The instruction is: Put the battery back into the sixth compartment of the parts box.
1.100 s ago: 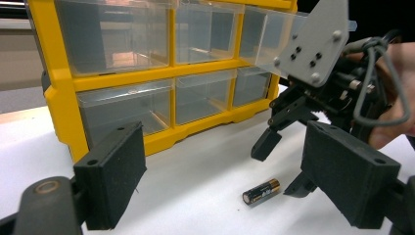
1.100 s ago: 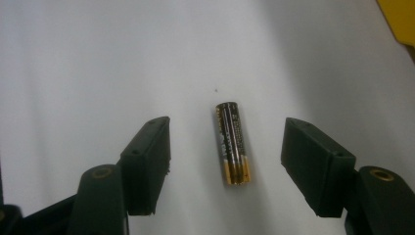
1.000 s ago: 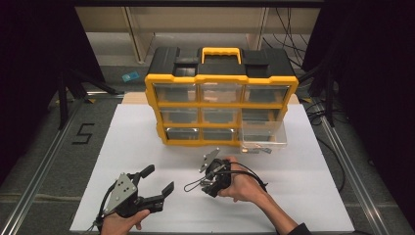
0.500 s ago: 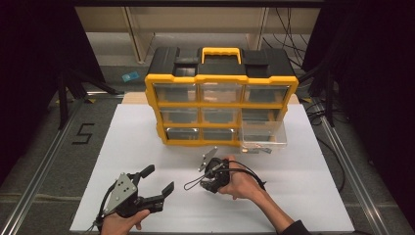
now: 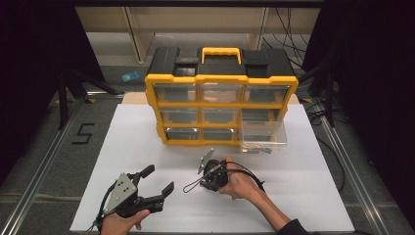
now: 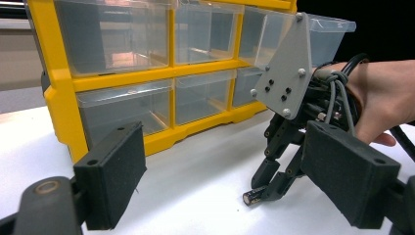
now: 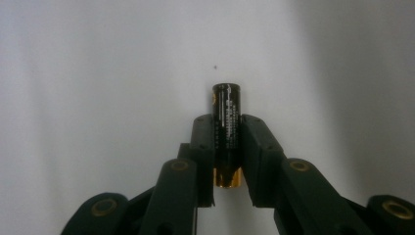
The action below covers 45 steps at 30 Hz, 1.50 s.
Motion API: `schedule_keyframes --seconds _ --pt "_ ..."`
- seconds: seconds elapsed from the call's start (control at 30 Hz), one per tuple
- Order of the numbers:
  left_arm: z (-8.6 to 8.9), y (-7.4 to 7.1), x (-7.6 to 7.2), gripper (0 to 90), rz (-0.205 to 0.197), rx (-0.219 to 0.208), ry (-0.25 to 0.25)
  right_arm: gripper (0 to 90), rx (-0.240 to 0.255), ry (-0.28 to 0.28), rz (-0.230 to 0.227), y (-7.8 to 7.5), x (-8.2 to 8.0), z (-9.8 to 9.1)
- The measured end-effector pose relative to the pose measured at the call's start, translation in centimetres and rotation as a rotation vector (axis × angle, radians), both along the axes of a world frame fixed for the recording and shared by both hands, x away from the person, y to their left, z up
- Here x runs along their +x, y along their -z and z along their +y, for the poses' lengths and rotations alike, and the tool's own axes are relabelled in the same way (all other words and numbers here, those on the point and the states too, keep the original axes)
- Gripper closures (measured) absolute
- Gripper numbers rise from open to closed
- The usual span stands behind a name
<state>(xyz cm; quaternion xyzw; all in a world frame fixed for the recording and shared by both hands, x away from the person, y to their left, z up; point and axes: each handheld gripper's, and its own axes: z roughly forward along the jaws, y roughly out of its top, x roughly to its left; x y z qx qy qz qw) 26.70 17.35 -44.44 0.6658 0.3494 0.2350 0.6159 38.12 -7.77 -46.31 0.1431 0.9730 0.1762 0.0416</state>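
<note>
Each gripper, the left gripper (image 5: 157, 187) and the right gripper (image 6: 268, 188), has black jaws and trailing black cables. Grey three-cornered plates studded with screws top both. A dark sleeve (image 5: 293, 227) covers the right forearm.

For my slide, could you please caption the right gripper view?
Right gripper shut on a black-and-gold battery lying on the white table.

Probably a lab, dark-curtained bench (image 5: 147, 132), trailing cables (image 5: 293, 29)

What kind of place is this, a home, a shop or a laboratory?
Most likely a laboratory bench set up for recording handling tasks. A white board lies on a table with metal rails, a yellow and black plastic drawer cabinet stands on it, and dark curtains and loose cables surround it.
</note>
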Motion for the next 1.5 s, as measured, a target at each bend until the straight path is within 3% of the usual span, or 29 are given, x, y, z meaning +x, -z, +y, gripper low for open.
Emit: schedule_keyframes --seconds 0.03,0.1,0.3,0.47,0.73,1.0,1.5 --pt "0.0 0.0 0.0 16.0 -0.001 -0.001 0.001 76.6 -0.004 0.019 0.006 0.0 -0.1 0.0" --pt "0.0 0.0 0.0 16.1 -0.001 -0.001 0.001 76.8 0.016 -0.019 0.007 0.0 0.0 -0.1" --pt "0.0 0.0 0.0 16.1 -0.002 -0.002 0.002 76.8 0.025 -0.012 -0.005 -0.7 -0.1 -0.2" --pt "0.1 -0.1 -0.1 16.0 0.004 0.012 -0.005 76.9 0.074 -0.007 -0.042 -2.6 -0.4 -0.8" --pt "0.1 -0.1 -0.1 16.1 0.005 0.012 -0.006 76.9 0.172 -0.013 -0.151 -6.3 -1.5 -2.0" --pt "0.0 -0.1 -0.1 16.0 0.004 0.009 -0.006 76.9 0.246 0.011 -0.197 -9.5 -2.1 -3.5" --pt "0.1 -0.1 -0.1 16.1 0.004 0.012 -0.007 76.9 0.328 0.053 -0.267 -13.0 -2.5 -5.8"
